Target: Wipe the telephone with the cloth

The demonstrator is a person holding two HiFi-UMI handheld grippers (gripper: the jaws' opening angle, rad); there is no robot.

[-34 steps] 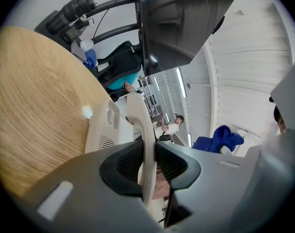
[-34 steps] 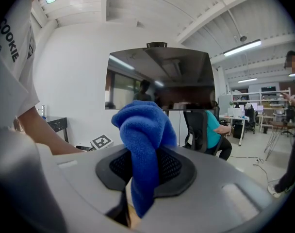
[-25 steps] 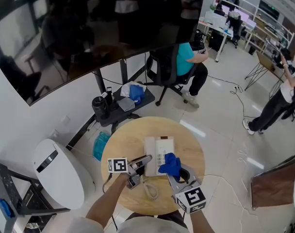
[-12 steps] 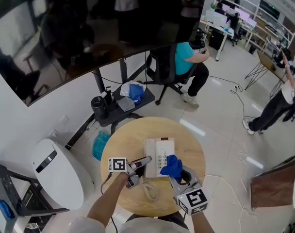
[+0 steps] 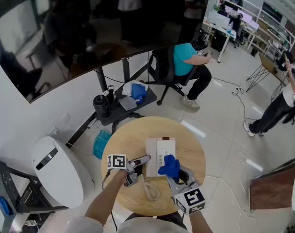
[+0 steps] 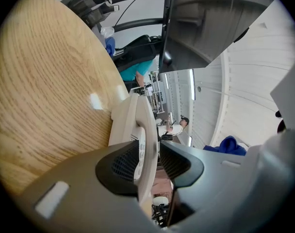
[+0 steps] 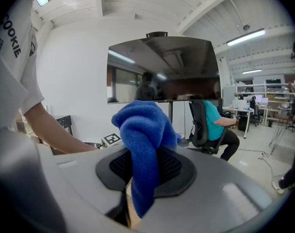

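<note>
Just been opening left gripper (image 6: 150, 161), jaws now spread; on table (image 5: 133, 137), along left side of telephone (image 5: 165, 147), handset (image 6: 143, 125) loose between them. Pinching blue cloth (image 7: 142, 130) in right gripper (image 7: 145, 169) over keypad. Could knock handset askew on a crooked pull-back, or snag coiled cord (image 5: 150, 191).
</note>
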